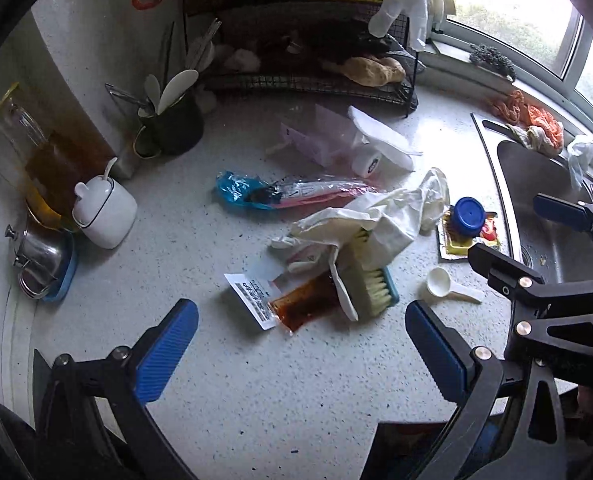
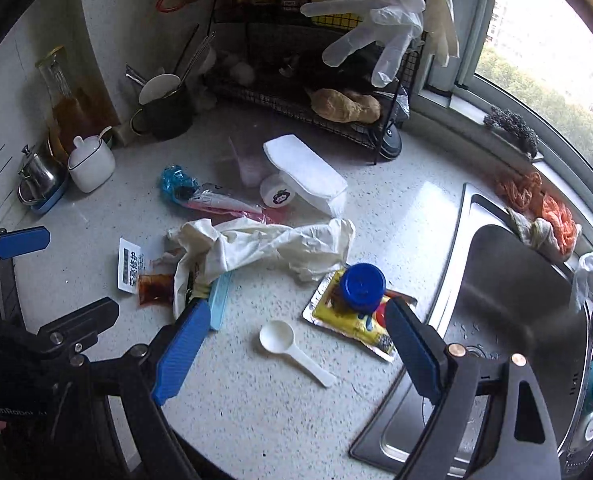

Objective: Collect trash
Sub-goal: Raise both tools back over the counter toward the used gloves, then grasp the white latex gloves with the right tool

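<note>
Countertop [image 1: 256, 380]: you have a speckled white surface under both grippers, with the litter spread across its middle.
Sink [image 2: 508, 280]: it sits at about 3 o'clock in your right wrist view, steel, beside the counter edge.
Wire rack [image 2: 296, 96]: at 12 o'clock, black, with clear gloves hanging from its top corner.
Cream glove [image 2: 272, 244]: crumpled at the centre of the counter, draped over the brush [image 1: 372, 284] at its near end.
White pad [image 2: 308, 172]: at 12 o'clock from the glove, lying just beside a small round white lid.
Blue wrapper [image 1: 240, 188]: at 10 o'clock from the glove, touching a long pink packet.
Yellow packet [image 2: 352, 320]: at 4 o'clock from the glove, near the sink rim, with a blue cap [image 2: 363, 285] resting on it.
Sauce sachet [image 1: 304, 304]: red-brown, at 7 o'clock from the glove, against a white label card.
White scoop [image 2: 280, 340]: lies bowl up, alone between your right fingers' line of sight.
Left gripper [image 1: 302, 344]: your jaws are spread wide above bare counter, nothing between them.
Right gripper [image 2: 296, 344]: your jaws are spread wide too, above the scoop, gripping nothing.
</note>
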